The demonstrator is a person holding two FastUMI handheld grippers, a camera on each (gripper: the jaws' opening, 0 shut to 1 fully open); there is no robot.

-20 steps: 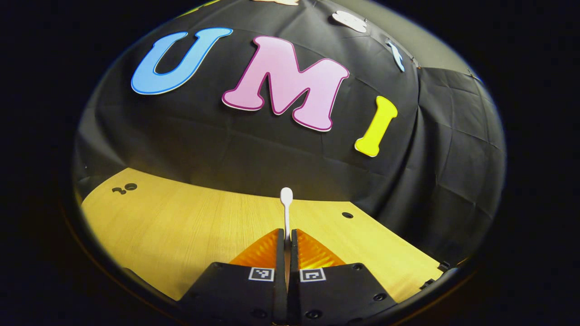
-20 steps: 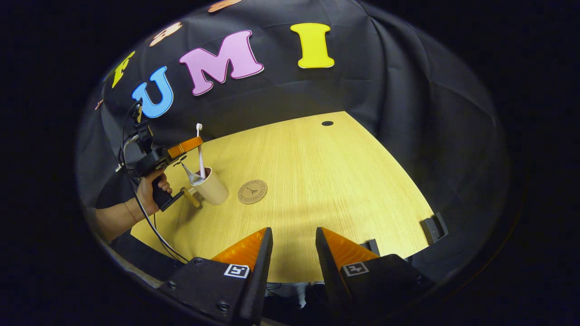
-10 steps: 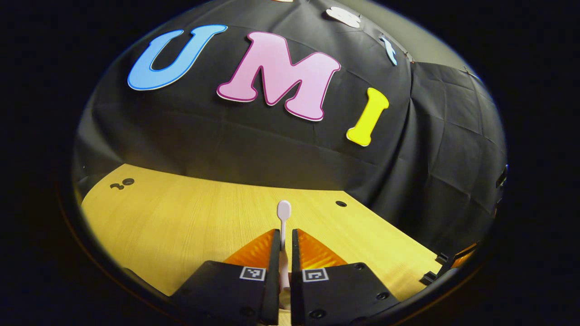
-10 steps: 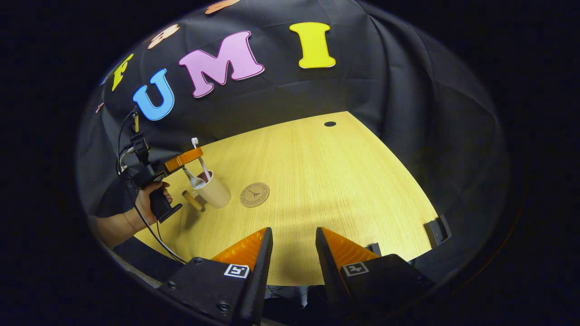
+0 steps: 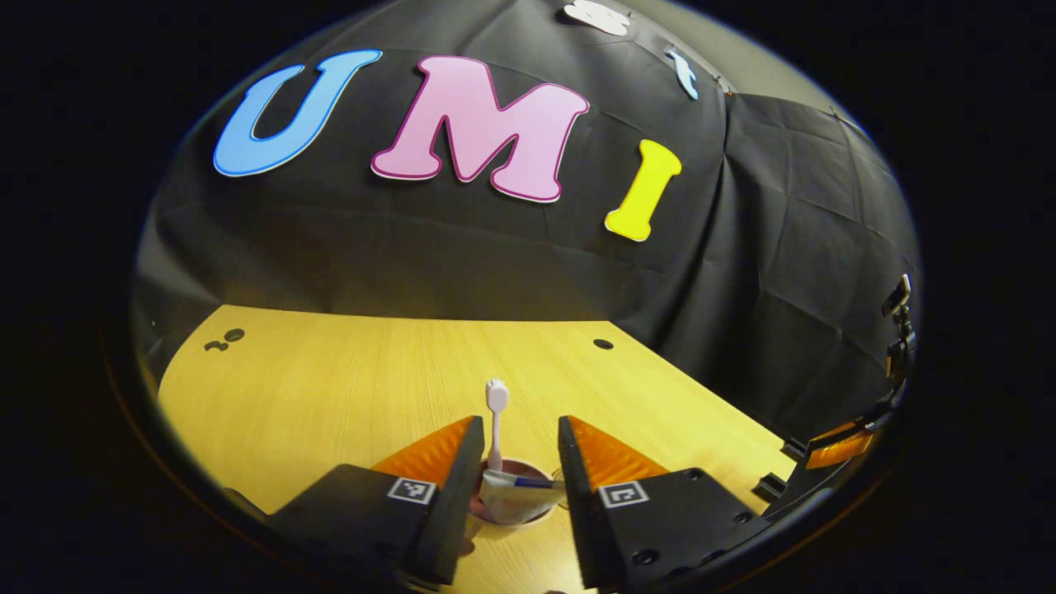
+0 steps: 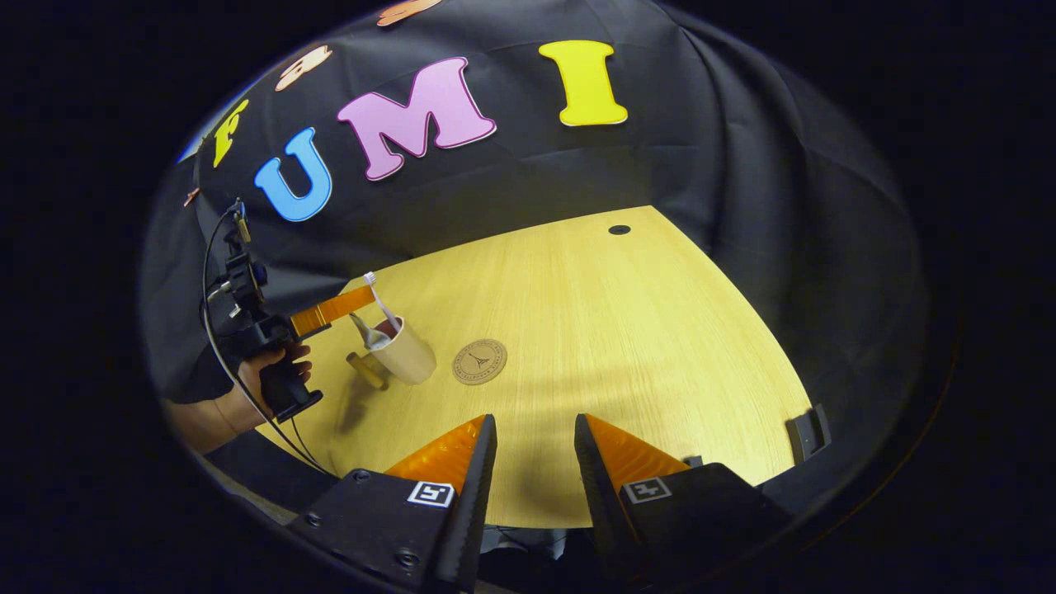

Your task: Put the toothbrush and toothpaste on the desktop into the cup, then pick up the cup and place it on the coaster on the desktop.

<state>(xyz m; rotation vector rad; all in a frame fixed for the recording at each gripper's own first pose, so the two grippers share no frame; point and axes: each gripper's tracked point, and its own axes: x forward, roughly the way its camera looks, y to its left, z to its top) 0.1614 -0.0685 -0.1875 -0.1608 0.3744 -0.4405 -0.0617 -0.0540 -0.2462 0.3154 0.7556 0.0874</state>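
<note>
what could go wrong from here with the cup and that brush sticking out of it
1. The toothbrush leans tall out of the cup, between the open left claw fingers; pulling back could snag it and tip the cup.
2. The toothpaste lies at the rim, so a grasp may pinch it.
3. The coaster sits beside the cup, apart from it; a tilted carry could spill both items. The right claw hangs open, well away.
</note>
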